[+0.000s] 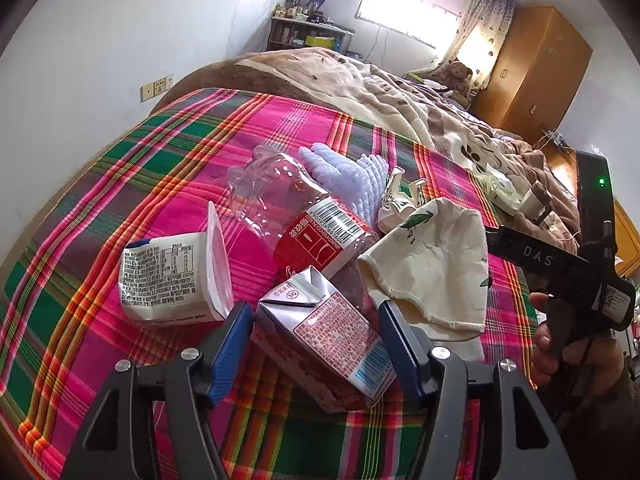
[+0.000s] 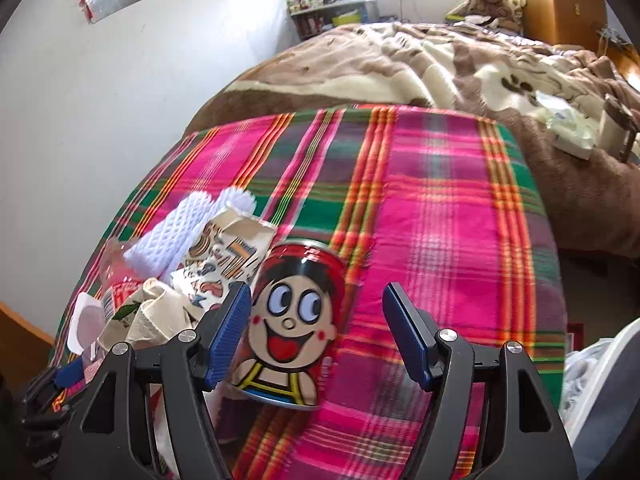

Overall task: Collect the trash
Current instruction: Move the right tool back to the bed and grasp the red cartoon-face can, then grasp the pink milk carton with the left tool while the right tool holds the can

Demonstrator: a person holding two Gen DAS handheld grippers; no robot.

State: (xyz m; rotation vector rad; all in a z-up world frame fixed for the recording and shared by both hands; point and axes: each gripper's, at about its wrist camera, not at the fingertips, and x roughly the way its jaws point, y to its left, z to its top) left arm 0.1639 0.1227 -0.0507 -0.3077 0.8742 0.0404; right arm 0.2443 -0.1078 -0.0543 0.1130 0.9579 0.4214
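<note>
In the left wrist view my left gripper (image 1: 318, 350) is shut on a crushed silver and red drink carton (image 1: 328, 340), with a blue pad against each side. Behind it lie a clear plastic bottle with a red label (image 1: 304, 220), a white tub (image 1: 168, 276), a white foam net (image 1: 352, 176) and a cream cloth bag (image 1: 436, 264). In the right wrist view my right gripper (image 2: 316, 332) stands open around a red can with a cartoon face (image 2: 292, 320). The left pad is at the can's side; a gap shows before the right pad.
Everything lies on a pink and green plaid sheet (image 2: 440, 220) over a bed. A brown and cream blanket (image 2: 400, 64) covers the far half. A white wall runs along the left. A wooden wardrobe (image 1: 536, 68) stands far right. A hand (image 1: 548, 344) holds the other gripper's handle.
</note>
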